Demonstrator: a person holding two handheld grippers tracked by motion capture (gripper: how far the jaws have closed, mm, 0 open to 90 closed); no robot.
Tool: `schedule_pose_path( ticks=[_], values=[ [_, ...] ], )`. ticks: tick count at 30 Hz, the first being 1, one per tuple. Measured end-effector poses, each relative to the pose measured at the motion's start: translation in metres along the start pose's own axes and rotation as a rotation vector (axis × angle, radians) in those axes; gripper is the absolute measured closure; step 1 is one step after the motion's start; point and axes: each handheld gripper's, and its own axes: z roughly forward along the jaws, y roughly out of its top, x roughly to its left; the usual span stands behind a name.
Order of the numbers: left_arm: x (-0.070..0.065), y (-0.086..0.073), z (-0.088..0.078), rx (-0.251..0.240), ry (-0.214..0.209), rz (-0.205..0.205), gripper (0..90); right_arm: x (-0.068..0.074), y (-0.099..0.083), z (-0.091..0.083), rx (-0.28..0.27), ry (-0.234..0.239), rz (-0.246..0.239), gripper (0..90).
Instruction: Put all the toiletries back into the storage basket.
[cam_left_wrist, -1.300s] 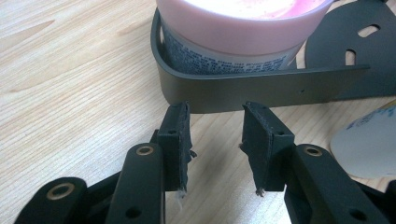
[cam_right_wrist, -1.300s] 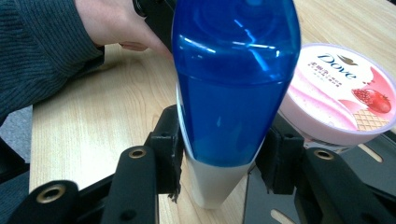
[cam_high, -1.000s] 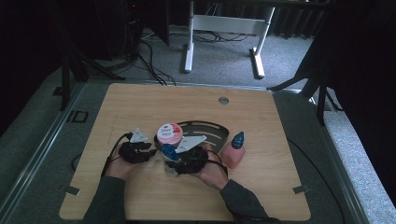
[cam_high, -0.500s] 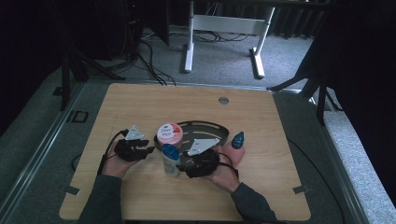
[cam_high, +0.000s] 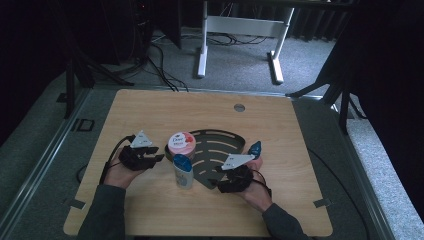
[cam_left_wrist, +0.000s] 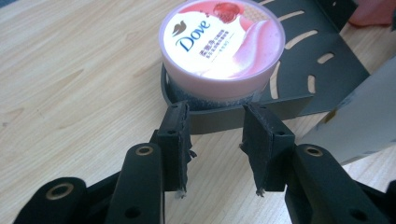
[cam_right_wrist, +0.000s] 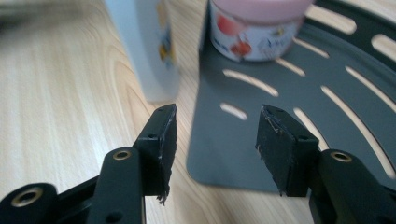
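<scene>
The bottle (cam_right_wrist: 144, 46) stands apart, seemingly beyond the right gripper's (cam_right_wrist: 212, 149) open jaws.

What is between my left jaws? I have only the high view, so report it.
Observer: Nothing. The left gripper is open and empty, aimed at the Dove jar.
Operator: Tell me where that jar sits.
Observer: Inside the dark slotted tray, just behind its low wall.
Operator: Now report the right gripper.
Observer: The right gripper is open with nothing between its jaws, which have just been closing a little. They hang over the tray's near corner, and the bottle stands on the wood beside it.
</scene>
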Motion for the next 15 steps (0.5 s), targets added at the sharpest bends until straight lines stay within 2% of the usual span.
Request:
schedule_pose_path(
  ticks=[5,15],
  values=[
    [0.0,0.005,-0.008,-0.015,-0.003,0.009,61.7,-0.004,-0.014,-0.001,0.01,-0.02,0.022,48.5],
    [0.001,0.016,-0.022,-0.01,-0.012,0.048,64.2,-0.01,-0.036,-0.007,0.017,-0.053,0.059,49.1]
  ],
)
